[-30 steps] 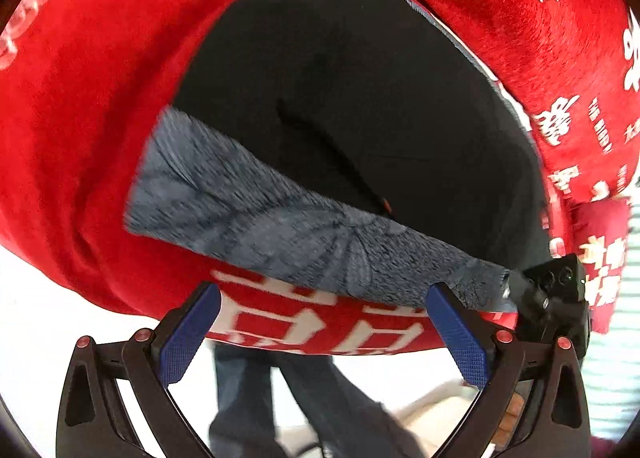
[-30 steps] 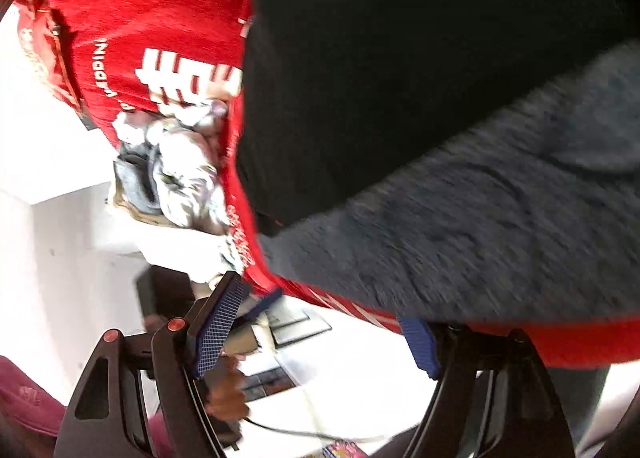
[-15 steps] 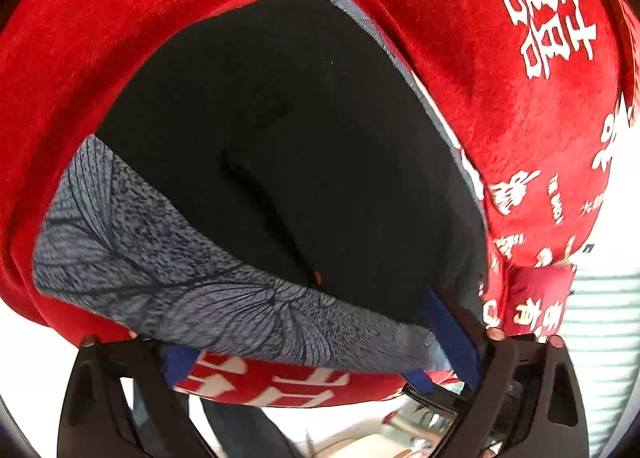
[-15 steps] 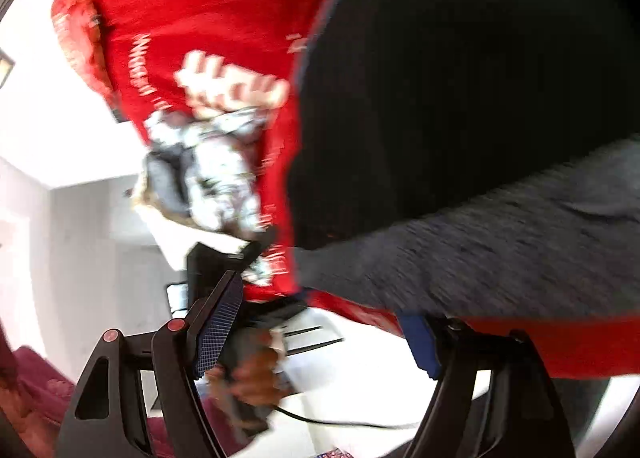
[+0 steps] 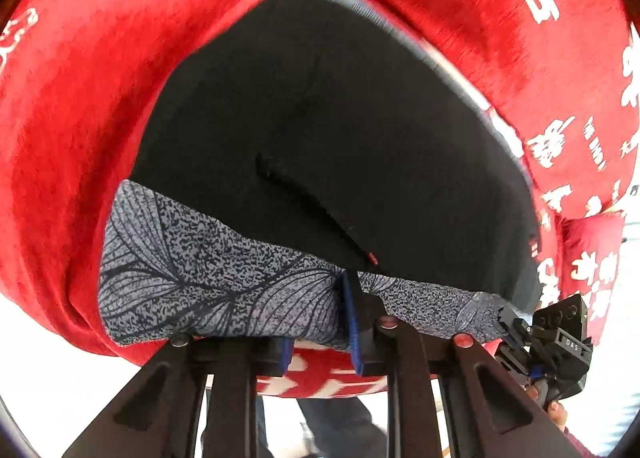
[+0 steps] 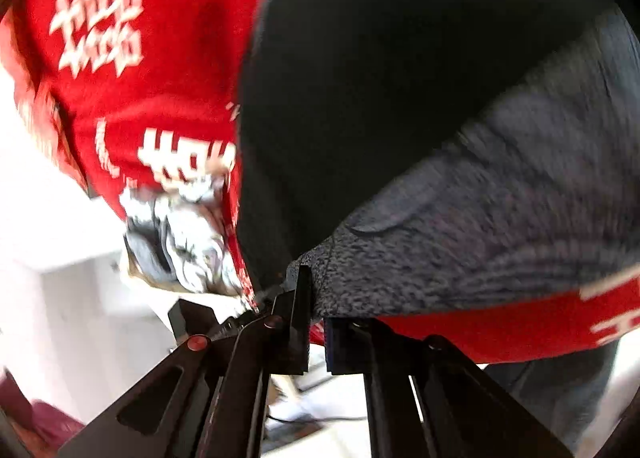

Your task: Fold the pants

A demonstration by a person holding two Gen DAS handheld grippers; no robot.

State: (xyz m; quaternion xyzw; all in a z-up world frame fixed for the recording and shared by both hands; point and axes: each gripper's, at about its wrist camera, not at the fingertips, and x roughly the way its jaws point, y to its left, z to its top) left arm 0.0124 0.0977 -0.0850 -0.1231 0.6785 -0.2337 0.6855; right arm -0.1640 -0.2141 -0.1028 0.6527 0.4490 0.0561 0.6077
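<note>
The black pants [image 5: 320,146] lie spread on a red cloth, with a grey leaf-patterned waistband [image 5: 200,282] along the near edge. My left gripper [image 5: 320,322] is shut on the waistband near its middle. In the right wrist view the pants [image 6: 400,98] and the waistband [image 6: 480,226] show blurred. My right gripper [image 6: 316,298] is shut on the waistband's left corner. The right gripper's body also shows in the left wrist view [image 5: 556,342] at the waistband's right end.
The red cloth with white characters [image 5: 80,98] covers the surface under the pants and hangs over the near edge [image 6: 500,334]. A crumpled grey-white bundle [image 6: 180,234] lies at the cloth's left edge. A person's legs [image 5: 340,426] stand below the edge.
Both grippers went from open around the waistband edge to shut on it. The views have shifted, and the right wrist view is blurred by motion.
</note>
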